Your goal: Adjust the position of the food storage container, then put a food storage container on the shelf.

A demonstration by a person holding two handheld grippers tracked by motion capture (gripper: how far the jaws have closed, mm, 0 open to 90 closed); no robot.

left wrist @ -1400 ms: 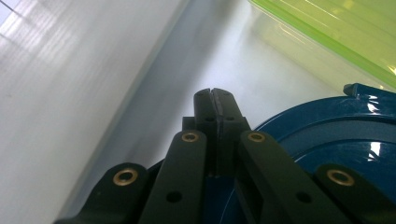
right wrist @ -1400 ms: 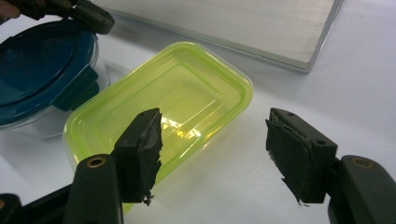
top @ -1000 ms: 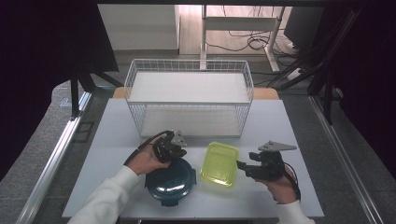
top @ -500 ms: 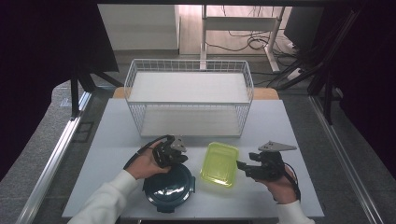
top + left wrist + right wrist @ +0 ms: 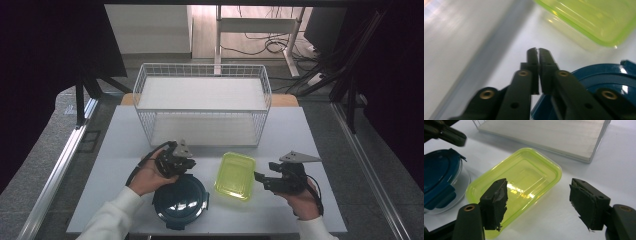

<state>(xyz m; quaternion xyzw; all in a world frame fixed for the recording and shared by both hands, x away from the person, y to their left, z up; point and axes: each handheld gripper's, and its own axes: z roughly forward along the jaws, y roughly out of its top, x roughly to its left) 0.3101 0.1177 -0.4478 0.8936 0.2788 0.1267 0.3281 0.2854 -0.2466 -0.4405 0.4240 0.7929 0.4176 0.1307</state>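
Fingers of the left gripper [image 5: 538, 53] nearly pressed together, having just parted slightly, nothing between, blue lid [image 5: 599, 80] beside them; right gripper [image 5: 537, 205] spread wide, just opening, yellow-green container [image 5: 524, 177] ahead.

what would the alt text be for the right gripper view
The right gripper points with open jaws at a yellow-green rectangular container on the white table, not touching it. A round blue-lidded container sits at left, and a white wire basket stands beyond.
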